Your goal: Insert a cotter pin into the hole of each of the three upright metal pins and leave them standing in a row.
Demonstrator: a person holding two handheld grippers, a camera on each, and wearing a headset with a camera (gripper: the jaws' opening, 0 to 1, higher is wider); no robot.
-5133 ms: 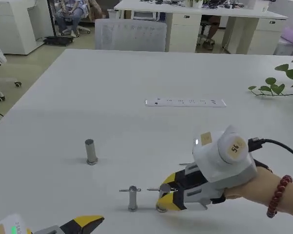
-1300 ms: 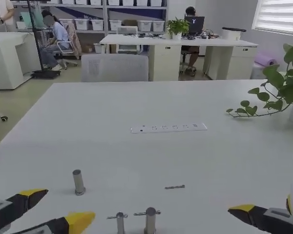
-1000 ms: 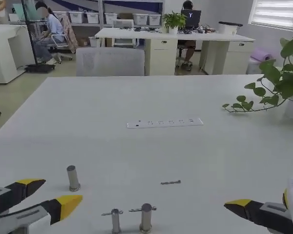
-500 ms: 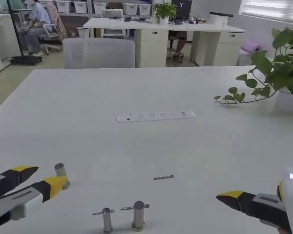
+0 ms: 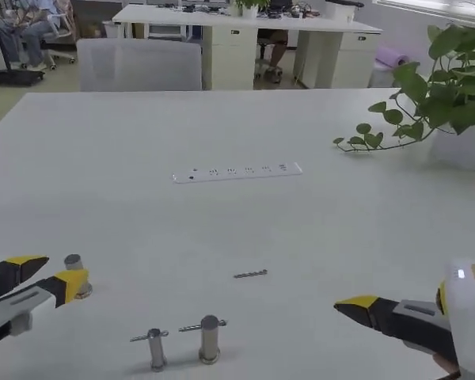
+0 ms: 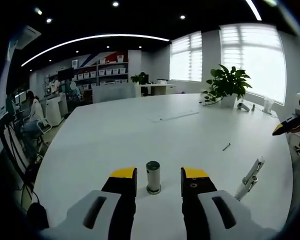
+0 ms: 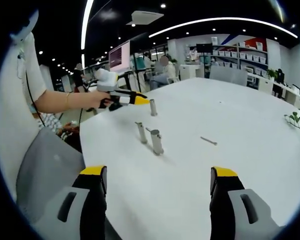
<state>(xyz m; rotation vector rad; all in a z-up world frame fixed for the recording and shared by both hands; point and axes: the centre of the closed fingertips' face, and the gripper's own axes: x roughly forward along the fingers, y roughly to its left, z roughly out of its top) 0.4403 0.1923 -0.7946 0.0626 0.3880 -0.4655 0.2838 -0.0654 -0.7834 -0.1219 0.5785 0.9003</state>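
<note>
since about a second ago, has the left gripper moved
Yes. The left gripper has come forward to the lone pin: earlier its fingers sat short of that pin, now they flank it, open.

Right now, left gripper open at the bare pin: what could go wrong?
1. The left gripper has open jaws flanking the bare metal pin; closing off-centre could topple it.
2. The loose cotter pin lies flat on the table; the open right gripper may skid it rather than pinch it.
3. The two fitted pins stand close together nearby; a sweeping move could knock them.
</note>
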